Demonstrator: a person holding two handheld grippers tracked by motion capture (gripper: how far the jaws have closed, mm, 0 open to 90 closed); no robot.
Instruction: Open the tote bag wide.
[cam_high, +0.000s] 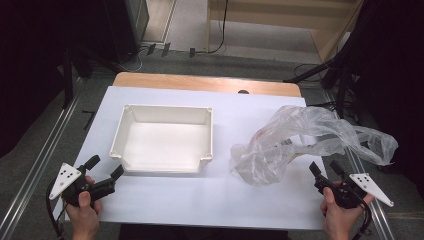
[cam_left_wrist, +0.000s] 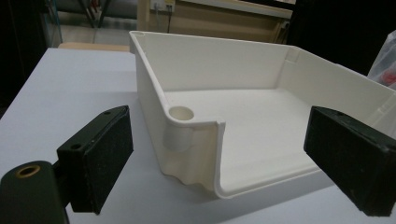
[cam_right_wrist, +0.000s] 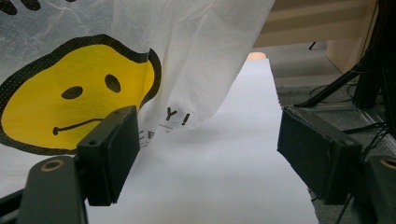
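Observation:
A shallow white plastic tray sits left of centre on the white table sheet, with nothing inside it. My left gripper is held open at the tray's near left corner; in the left gripper view the tray lies just beyond the spread jaws, its notched front wall between them. A crumpled clear plastic bag lies to the right. My right gripper is open just short of the bag's near right edge. The right gripper view shows the bag with a yellow smiley print, ahead and left of my gripper.
The white sheet covers the table top, and a wooden strip shows along the far edge. Metal rails run down both sides of the table. Dark stands and cables lie on the floor at the right.

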